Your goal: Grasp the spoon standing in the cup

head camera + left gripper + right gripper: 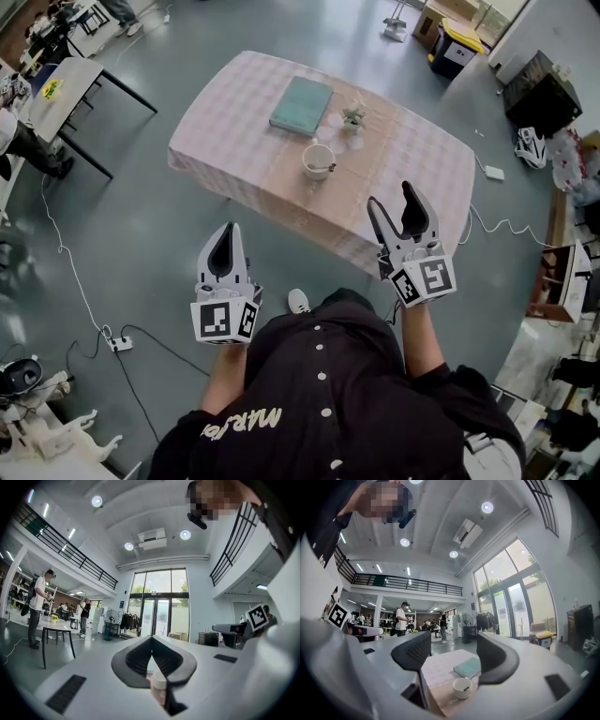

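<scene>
A white cup (318, 159) stands on the pink checked table (234, 141), and a spoon (326, 169) leans inside it at its right rim. Both grippers hover in the air short of the table's near edge. My right gripper (391, 197) is open and points toward the table, well short of the cup. In the right gripper view the cup (462, 687) shows low between the spread jaws of the right gripper (453, 644), far off. My left gripper (228, 232) is shut, empty, over the floor left of the table. In its own view the left gripper (151, 640) shows closed tips.
A teal book (302, 104) and a small potted plant (353, 118) lie beyond the cup. Cables and a power strip (119, 344) lie on the grey floor at left. Desks (66, 89) stand at far left, and boxes and gear at right. People stand in the hall.
</scene>
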`<state>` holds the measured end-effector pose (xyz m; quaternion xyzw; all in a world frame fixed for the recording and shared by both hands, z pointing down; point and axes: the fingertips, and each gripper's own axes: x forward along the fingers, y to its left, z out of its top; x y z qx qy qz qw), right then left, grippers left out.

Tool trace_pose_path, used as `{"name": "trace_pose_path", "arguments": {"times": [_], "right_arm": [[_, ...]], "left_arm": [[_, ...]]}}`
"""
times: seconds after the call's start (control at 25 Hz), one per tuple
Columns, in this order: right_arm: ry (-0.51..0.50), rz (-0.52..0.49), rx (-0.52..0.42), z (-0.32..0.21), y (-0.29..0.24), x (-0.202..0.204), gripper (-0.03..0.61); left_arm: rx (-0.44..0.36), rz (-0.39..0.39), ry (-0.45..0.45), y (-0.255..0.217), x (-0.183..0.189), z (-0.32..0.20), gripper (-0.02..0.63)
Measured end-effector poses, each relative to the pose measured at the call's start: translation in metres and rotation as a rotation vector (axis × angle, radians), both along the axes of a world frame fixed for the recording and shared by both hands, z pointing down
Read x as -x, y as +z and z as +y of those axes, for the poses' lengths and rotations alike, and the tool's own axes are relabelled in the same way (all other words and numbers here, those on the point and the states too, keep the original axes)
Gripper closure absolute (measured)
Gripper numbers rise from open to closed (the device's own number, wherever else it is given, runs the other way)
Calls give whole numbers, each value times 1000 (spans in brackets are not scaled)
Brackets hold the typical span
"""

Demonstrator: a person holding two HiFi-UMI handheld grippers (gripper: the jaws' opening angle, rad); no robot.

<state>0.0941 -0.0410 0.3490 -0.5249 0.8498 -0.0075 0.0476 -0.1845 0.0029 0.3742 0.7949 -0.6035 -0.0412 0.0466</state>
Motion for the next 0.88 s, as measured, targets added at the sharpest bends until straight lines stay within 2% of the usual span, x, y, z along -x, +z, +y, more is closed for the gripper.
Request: {"name": "trace_pose_path", "arguments": {"times": [0.36,0.56,0.88], "right_arm": [[32,7,56,-26,23,-14,290],[21,4,48,-64,23,-27,290],[-22,11,44,-135,24,-41,290]], "left_arm": [[28,-28,38,16,-17,-37,603],[41,-2,15,21,-28,-70,603],[32,-26,-4,15,-52,-134,603]]}}
